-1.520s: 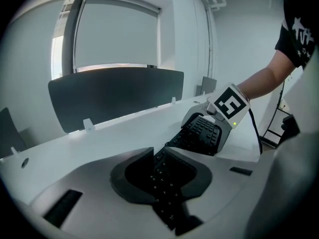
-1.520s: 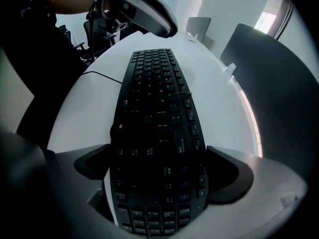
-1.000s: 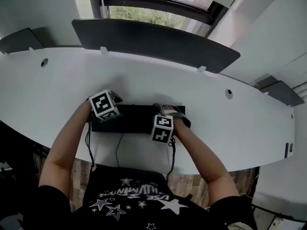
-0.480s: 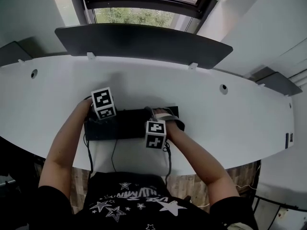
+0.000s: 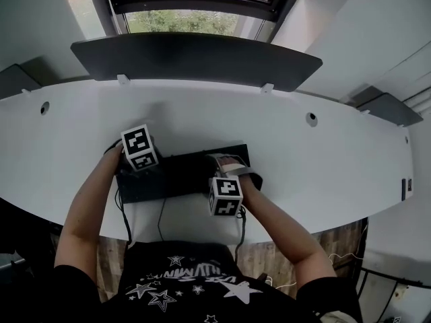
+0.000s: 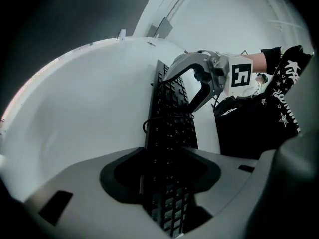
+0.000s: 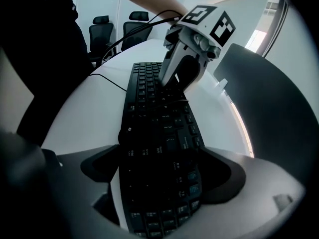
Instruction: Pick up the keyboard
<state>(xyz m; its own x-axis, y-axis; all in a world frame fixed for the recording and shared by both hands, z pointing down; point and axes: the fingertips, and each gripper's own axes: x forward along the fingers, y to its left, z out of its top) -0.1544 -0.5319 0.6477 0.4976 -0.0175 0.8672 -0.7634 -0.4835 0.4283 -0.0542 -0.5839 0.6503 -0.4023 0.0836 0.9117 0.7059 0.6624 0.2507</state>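
The black keyboard (image 5: 182,173) lies on the white desk (image 5: 303,173), slightly slanted with its right end farther from me. My left gripper (image 5: 129,175) sits at its left end and my right gripper (image 5: 232,170) at its right end, both pointing steeply down. In the left gripper view the keyboard (image 6: 169,128) runs between the jaws of the left gripper (image 6: 167,183); the jaws have just been closing and now clamp it. In the right gripper view the keyboard (image 7: 159,118) fills the gap of the right gripper (image 7: 164,188), which has also just closed onto it.
A dark divider panel (image 5: 195,56) stands along the desk's far edge below a window. Cable holes (image 5: 311,119) sit in the desktop. Black cables (image 5: 161,214) hang over the near edge. Office chairs (image 7: 99,29) stand beyond the desk's end.
Both grippers have tipped further onto the keyboard's ends and closed on it. The keyboard now sits slightly turned, its right end farther away.
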